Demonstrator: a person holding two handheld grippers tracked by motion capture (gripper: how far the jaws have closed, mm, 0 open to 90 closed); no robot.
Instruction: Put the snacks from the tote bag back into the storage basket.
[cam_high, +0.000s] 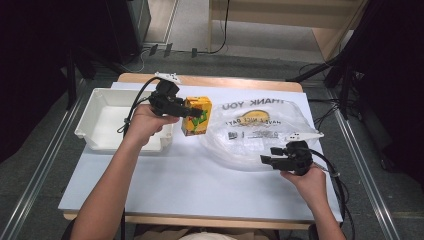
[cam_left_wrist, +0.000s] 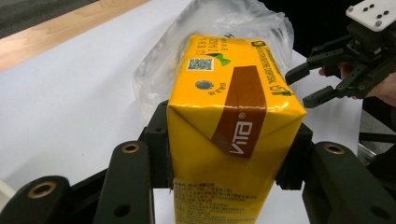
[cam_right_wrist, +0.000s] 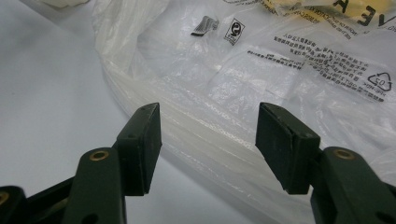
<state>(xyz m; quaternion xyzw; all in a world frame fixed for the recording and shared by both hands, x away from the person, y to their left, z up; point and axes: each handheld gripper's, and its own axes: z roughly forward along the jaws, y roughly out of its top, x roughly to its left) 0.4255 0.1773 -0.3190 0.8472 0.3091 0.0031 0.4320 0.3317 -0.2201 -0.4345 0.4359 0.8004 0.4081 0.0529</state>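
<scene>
While the left gripper (cam_high: 181, 107) clamps the yellow juice carton (cam_high: 196, 116) by its two sides, the carton stands upright on the white table sheet (cam_high: 165, 180), just left of the clear plastic bag (cam_high: 255, 132) and touching or nearly touching its edge. In the left gripper view the carton (cam_left_wrist: 233, 135) sits squarely between both pads, brown stripe on top, with the bag (cam_left_wrist: 205, 28) right behind it. White bin (cam_high: 107, 120) is on the far side of the carton from the bag, just beside it. Right gripper (cam_high: 267, 160) hovers at the bag's near edge, jaws spread apart and gripping nothing; in the right gripper view, bag's rolled rim (cam_right_wrist: 205, 140) runs between the pads, not pinched. Bag lies flat, print facing up.
</scene>
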